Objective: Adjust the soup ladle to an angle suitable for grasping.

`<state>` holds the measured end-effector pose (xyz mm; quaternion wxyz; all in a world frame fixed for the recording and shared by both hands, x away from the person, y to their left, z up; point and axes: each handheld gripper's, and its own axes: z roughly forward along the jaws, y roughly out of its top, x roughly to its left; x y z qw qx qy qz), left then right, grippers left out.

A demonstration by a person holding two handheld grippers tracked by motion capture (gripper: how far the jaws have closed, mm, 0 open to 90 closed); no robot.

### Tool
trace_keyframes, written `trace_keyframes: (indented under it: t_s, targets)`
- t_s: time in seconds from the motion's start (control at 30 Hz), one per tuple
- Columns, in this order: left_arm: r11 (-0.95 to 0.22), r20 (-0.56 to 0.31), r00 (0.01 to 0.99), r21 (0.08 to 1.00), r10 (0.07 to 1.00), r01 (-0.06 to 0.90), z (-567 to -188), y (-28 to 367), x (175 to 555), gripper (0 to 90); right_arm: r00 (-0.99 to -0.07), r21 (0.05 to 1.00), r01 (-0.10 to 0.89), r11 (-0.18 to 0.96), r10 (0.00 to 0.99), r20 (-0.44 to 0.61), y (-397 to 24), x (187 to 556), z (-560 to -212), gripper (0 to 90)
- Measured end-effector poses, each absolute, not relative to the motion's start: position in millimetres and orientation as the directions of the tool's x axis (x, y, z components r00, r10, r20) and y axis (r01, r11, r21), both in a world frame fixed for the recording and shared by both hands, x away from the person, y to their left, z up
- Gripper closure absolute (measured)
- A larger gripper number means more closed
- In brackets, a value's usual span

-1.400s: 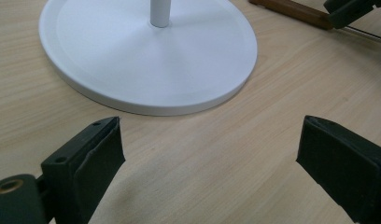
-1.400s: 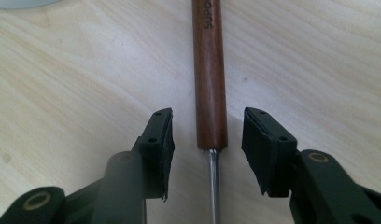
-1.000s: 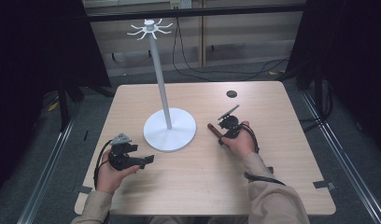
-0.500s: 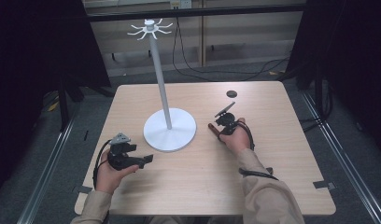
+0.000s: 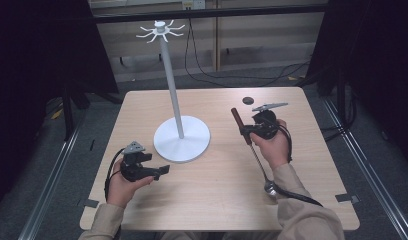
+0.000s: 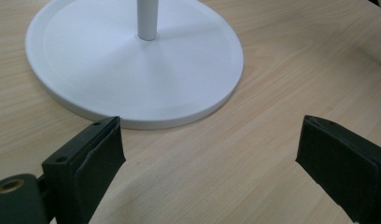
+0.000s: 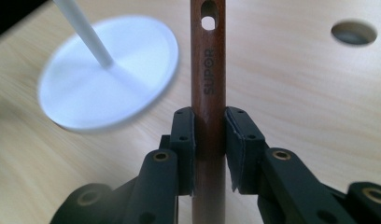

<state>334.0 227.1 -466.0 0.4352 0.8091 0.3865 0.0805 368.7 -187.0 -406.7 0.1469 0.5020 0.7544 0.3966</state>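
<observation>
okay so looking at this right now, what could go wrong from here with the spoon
The right gripper clamps the spoon only at its wooden handle, so the long metal end hangs free and could swing or twist in the jaws. The bowl sits close to the person's sleeve and might catch on it. The stand is close by; its thin pole could be knocked on the way to the hooks.

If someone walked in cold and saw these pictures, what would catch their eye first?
Probably the tall white stand with hooks on top, rising from the middle of the table. Next, the right gripper, shut on the brown handle of a long spoon whose metal bowl hangs toward the near edge. The left gripper sits open near the stand's base.
</observation>
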Motion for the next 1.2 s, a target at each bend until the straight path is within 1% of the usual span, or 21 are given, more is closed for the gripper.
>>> trace_keyframes:
  t_s: [0.1,0.2,0.27,0.3,0.37,0.43,0.53,0.63,0.7,0.83,0.9,0.97,1.03,1.13,1.2]
  targets:
    - [-0.326,-0.210,0.695,0.766,0.687,0.554,-466,222,332,7.1,-0.470,0.795,0.592,0.132,0.858,0.208,-197,356,-395,74.8]
    - [-0.332,-0.209,0.700,0.765,0.683,0.552,-465,219,330,7.1,-0.506,0.835,0.543,0.086,0.827,0.243,-205,342,-387,74.8]
    - [-0.344,-0.196,0.705,0.765,0.682,0.545,-465,216,329,7.1,-0.518,0.854,0.517,0.061,0.816,0.255,-210,335,-384,74.8]
    - [-0.356,-0.184,0.710,0.764,0.680,0.539,-463,215,328,7.1,-0.538,0.864,0.501,0.054,0.801,0.263,-212,332,-384,74.8]
    - [-0.344,-0.197,0.713,0.770,0.672,0.537,-461,211,327,7.1,-0.559,0.882,0.472,0.009,0.776,0.292,-215,325,-382,74.8]
    - [-0.358,-0.187,0.727,0.773,0.660,0.524,-458,207,325,7.1,-0.588,0.901,0.433,-0.027,0.749,0.305,-218,319,-380,74.8]
    - [-0.376,-0.159,0.742,0.782,0.651,0.497,-453,198,322,7.1,-0.633,0.917,0.394,-0.065,0.704,0.322,-218,313,-375,75.1]
    - [-0.358,-0.183,0.758,0.796,0.626,0.488,-447,190,320,7.1,-0.664,0.925,0.364,-0.106,0.667,0.338,-213,313,-370,75.1]
    - [-0.342,-0.181,0.777,0.822,0.602,0.456,-439,181,318,7.1,-0.682,0.929,0.345,-0.132,0.645,0.345,-206,314,-365,75.2]
    - [-0.281,-0.190,0.815,0.876,0.547,0.392,-425,162,313,7.1,-0.697,0.941,0.319,-0.112,0.645,0.313,-190,317,-353,75.1]
    - [-0.255,-0.187,0.830,0.896,0.525,0.363,-419,154,310,8.8,-0.699,0.944,0.314,-0.105,0.647,0.304,-185,318,-349,75.1]
    - [-0.235,-0.173,0.845,0.915,0.505,0.327,-415,144,309,13.5,-0.697,0.947,0.311,-0.085,0.656,0.288,-179,317,-345,75.1]
    - [-0.220,-0.167,0.856,0.926,0.489,0.307,-410,135,309,15.4,-0.694,0.951,0.303,-0.060,0.670,0.264,-174,314,-343,75.1]
    - [-0.206,-0.146,0.873,0.941,0.466,0.268,-404,123,310,22.9,-0.687,0.953,0.300,-0.035,0.686,0.241,-169,312,-343,75.1]
    - [-0.206,-0.142,0.879,0.943,0.455,0.260,-400,115,311,27.8,-0.686,0.955,0.297,-0.030,0.689,0.235,-166,310,-344,75.1]
